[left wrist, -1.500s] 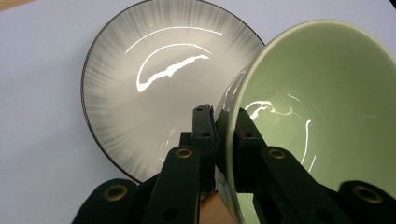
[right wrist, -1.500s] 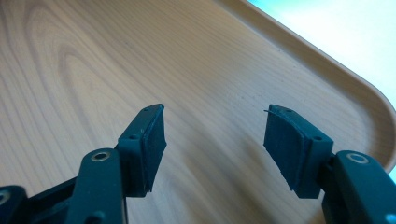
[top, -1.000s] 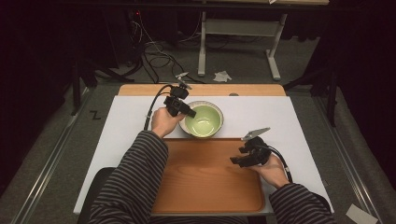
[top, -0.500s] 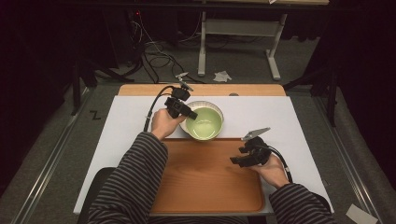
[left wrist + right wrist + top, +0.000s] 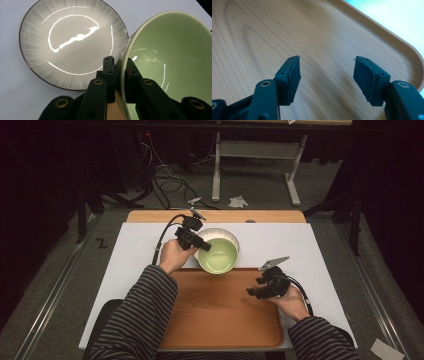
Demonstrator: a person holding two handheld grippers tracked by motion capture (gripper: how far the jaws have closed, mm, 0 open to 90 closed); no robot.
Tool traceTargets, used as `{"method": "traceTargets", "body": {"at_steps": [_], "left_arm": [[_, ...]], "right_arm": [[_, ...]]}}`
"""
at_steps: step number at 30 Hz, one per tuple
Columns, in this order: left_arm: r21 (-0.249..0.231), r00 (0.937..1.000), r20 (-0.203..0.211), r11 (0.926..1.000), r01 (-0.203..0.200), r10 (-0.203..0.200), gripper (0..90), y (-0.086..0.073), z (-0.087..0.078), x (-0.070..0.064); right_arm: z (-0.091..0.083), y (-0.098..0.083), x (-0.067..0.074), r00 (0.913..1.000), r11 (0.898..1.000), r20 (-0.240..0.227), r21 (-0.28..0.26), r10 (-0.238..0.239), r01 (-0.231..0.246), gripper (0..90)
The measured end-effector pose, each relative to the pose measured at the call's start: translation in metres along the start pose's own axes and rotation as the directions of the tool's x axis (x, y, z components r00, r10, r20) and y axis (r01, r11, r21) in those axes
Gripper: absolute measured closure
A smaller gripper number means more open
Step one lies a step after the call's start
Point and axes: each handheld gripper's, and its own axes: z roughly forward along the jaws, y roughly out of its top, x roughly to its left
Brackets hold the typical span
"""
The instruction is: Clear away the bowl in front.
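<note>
My left gripper (image 5: 204,247) is shut on the near rim of a pale green bowl (image 5: 219,257), one jaw inside and one outside. In the left gripper view the gripper (image 5: 118,62) holds the empty bowl (image 5: 175,55) tilted, lifted above a grey-white plate with a dark rim (image 5: 72,47) on the white table cover. The plate's far edge (image 5: 222,233) peeks out behind the bowl. My right gripper (image 5: 252,292) hovers open over the right part of a wooden tray (image 5: 215,320). The right gripper view has its jaws (image 5: 327,66) wide apart, nothing between them, above the tray's bare wood (image 5: 262,30).
A white cover (image 5: 300,245) lies over the wooden table. The tray's raised rim (image 5: 402,42) curves at the right. Beyond the table's far edge are cables (image 5: 165,175), a grey stand (image 5: 260,150) and scraps of paper (image 5: 237,201) on the floor.
The left gripper has brought the green bowl a little nearer, toward the tray, so the plate's far edge now shows behind it. The right gripper has stayed put.
</note>
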Motion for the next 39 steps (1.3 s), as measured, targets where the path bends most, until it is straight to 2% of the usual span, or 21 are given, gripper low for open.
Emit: {"method": "traceTargets", "body": {"at_steps": [16, 39], "left_arm": [[0.014, 0.9996, 0.019, 0.9997, -0.02, 0.02, 83.1, -0.009, -0.009, -0.004], [0.021, 0.9984, 0.053, 0.9995, -0.023, 0.022, 83.0, -0.024, -0.026, -0.005]], "right_arm": [[0.0, 0.0, 0.0, 1.0, 1.0, -0.004, 0.004, 0.0, 0.0, 40.0], [0.0, 0.0, 0.0, 1.0, 1.0, -0.002, 0.004, 0.001, -0.001, 40.0]]}}
